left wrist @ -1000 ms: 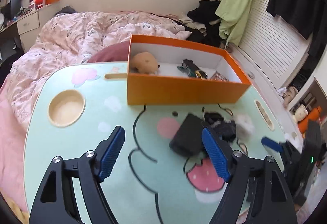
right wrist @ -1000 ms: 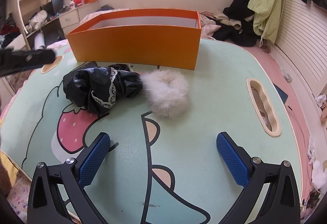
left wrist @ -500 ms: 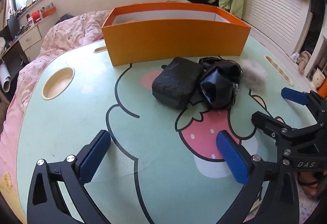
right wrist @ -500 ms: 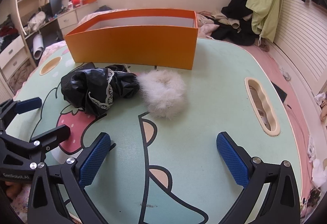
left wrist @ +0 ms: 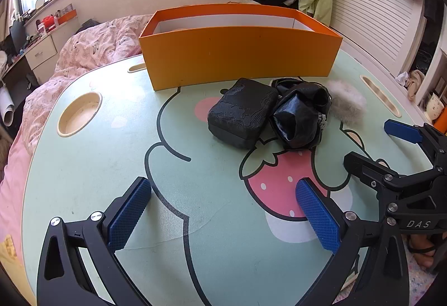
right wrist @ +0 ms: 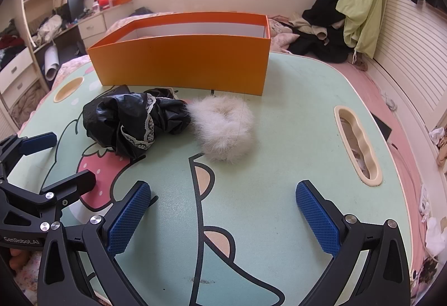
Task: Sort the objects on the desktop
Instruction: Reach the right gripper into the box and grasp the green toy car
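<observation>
An orange box (left wrist: 240, 54) (right wrist: 181, 66) stands at the far side of the mint cartoon table (left wrist: 83, 166). In front of it lie a black textured case (left wrist: 241, 113), a crumpled black cloth with lace trim (left wrist: 299, 116) (right wrist: 131, 121) and a white fluffy scrunchie (left wrist: 346, 105) (right wrist: 223, 127). My left gripper (left wrist: 222, 194) (right wrist: 69, 158) hovers low over the table, short of the case, open wide and empty. To its right, my right gripper (right wrist: 223, 191) (left wrist: 371, 144) is open too, short of the scrunchie, with nothing between its fingers.
A round cup recess (left wrist: 79, 113) sits at the table's left and a long handle slot (right wrist: 357, 144) at its right. Behind the table lies a bed with a pink quilt (left wrist: 92, 46). Dark clothes (right wrist: 321, 35) are heaped at the back right.
My left gripper spread wider and sank from above the box to low over the table, so the box's inside went out of sight. It now shows in the right wrist view. The right gripper stayed still.
</observation>
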A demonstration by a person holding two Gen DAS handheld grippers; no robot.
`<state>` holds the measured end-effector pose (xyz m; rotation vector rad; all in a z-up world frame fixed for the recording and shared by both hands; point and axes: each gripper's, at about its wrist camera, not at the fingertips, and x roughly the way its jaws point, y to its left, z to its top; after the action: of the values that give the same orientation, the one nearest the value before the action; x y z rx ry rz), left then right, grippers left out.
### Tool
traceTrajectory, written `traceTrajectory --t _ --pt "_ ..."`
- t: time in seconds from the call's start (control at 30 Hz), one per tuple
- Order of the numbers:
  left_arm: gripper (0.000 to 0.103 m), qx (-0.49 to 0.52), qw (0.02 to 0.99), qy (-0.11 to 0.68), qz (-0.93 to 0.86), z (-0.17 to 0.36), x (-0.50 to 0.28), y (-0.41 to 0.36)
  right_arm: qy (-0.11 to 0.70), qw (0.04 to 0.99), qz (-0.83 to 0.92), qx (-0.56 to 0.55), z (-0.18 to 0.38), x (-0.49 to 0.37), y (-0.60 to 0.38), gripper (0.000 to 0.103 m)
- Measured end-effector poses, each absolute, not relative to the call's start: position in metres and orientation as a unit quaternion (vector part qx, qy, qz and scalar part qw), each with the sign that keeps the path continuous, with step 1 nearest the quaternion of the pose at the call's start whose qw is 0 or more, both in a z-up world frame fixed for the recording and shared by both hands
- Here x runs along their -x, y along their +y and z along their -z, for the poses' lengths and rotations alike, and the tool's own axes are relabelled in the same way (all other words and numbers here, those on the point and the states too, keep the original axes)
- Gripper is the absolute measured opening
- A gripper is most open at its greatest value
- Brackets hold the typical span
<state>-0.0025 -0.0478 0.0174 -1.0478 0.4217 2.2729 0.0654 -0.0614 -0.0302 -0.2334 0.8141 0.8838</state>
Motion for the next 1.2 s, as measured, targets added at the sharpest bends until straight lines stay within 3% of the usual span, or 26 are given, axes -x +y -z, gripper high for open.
traceTrajectory --t 0.13,0.23,0.43,0.5,0.53,0.6,0.83,0.9,0.93,1.0,1.2 --pt "0.103 0.395 0.297 0.158 -0.855 -0.016 0.002 -0.047 0.385 0.817 -0.416 0.109 0.029 -0.067 -0.062 0.102" --pt "0.103 0.395 0.297 0.157 -0.855 -0.015 -0.003 -0.046 0.38 0.814 -0.429 0.095 0.016 -0.076 -0.069 0.083" --pt "0.103 0.396 0.297 0.157 -0.855 -0.014 -0.002 -0.047 0.31 0.833 -0.451 0.079 -0.066 -0.106 -0.053 0.081" --pt "0.103 0.396 0.297 0.157 -0.855 -0.012 -0.003 -0.046 0.324 0.815 -0.472 0.091 -0.083 -0.125 -0.021 0.074" --pt "0.103 0.396 0.297 0.157 -0.855 -0.012 -0.003 -0.046 0.34 0.803 -0.479 0.101 -0.086 -0.135 -0.002 0.066" --pt "0.103 0.396 0.297 0.157 -0.855 -0.012 -0.003 -0.046 0.377 0.778 -0.486 0.123 -0.084 -0.157 0.039 0.06" --pt "0.103 0.397 0.296 0.155 -0.855 -0.009 -0.001 -0.044 0.486 0.721 -0.464 0.168 -0.034 -0.208 0.129 0.06" --pt "0.103 0.397 0.296 0.155 -0.855 -0.009 -0.001 -0.041 0.51 0.711 -0.45 0.179 -0.018 -0.213 0.14 0.052" --pt "0.103 0.397 0.296 0.155 -0.855 -0.008 0.0 -0.038 0.518 0.709 -0.442 0.184 -0.012 -0.215 0.144 0.042" --pt "0.103 0.397 0.296 0.155 -0.855 -0.008 0.001 -0.038 0.516 0.709 -0.439 0.193 -0.005 -0.215 0.145 0.028" --pt "0.103 0.397 0.297 0.153 -0.855 -0.008 0.006 -0.038 0.461 0.741 -0.47 0.135 -0.042 -0.204 0.115 0.026"
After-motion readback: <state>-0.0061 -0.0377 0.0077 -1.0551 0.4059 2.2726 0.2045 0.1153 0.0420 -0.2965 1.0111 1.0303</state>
